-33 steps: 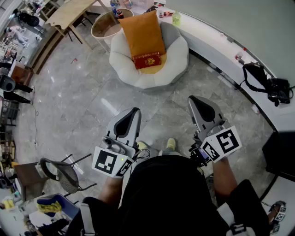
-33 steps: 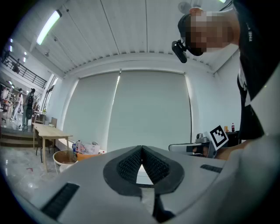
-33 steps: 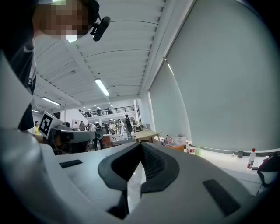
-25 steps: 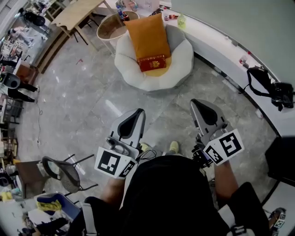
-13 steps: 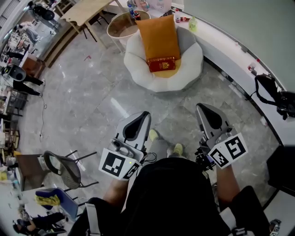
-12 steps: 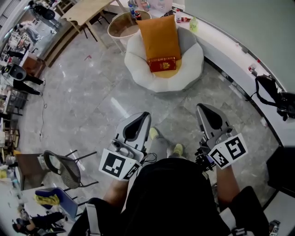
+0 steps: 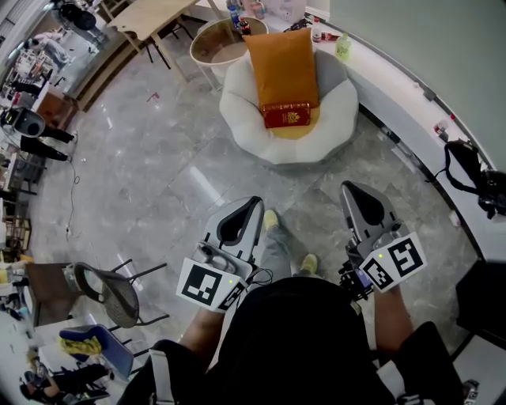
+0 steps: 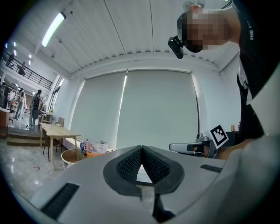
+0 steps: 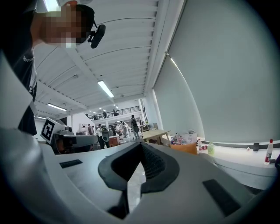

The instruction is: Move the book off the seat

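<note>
Book [image 7: 286,115], red with gold emblem, on seat [image 7: 242,119], left gripper [image 8: 141,148] and right gripper [image 9: 140,145] closed

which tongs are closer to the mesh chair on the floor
Left. The mesh chair stands left of the left tongs; the right tongs are farther right.

A big open studio hall: grey marble floor [image 7: 150,166], high ceiling with strip lights [image 8: 53,29], a railed balcony [image 9: 111,112]. A wooden table [image 7: 146,14] and a mesh chair [image 7: 103,289] stand at its edge.
</note>
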Tool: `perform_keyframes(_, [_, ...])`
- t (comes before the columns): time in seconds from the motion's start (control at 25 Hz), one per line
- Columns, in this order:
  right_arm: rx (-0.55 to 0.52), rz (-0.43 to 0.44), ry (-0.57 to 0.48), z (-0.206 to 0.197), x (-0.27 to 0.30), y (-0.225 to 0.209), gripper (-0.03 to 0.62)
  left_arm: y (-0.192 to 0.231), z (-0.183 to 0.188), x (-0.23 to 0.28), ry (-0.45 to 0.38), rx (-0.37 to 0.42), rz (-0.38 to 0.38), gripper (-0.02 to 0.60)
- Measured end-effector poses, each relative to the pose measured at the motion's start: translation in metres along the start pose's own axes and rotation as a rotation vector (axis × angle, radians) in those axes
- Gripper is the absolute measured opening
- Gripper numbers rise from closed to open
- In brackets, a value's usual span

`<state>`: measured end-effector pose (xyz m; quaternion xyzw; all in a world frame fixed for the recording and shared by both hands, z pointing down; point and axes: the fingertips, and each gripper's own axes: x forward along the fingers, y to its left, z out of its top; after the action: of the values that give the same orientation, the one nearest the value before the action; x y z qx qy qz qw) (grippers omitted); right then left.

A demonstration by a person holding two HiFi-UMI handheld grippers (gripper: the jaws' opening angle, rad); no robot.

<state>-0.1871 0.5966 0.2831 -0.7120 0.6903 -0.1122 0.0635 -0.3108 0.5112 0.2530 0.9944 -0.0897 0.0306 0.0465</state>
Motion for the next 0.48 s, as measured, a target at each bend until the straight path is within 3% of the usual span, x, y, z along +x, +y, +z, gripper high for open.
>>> perform_keyframes(0.12, [-0.020,0.000,0.014,0.003,0.024,-0.004,0.009,0.024,0.002,0.012,-0.008,-0.019,0.016,0.005])
perform_keyframes(0.48, [-0.064,-0.006,0.053,0.015,0.113,-0.022,0.009,0.116,0.001,0.056,0.039,0.023,0.077,0.005])
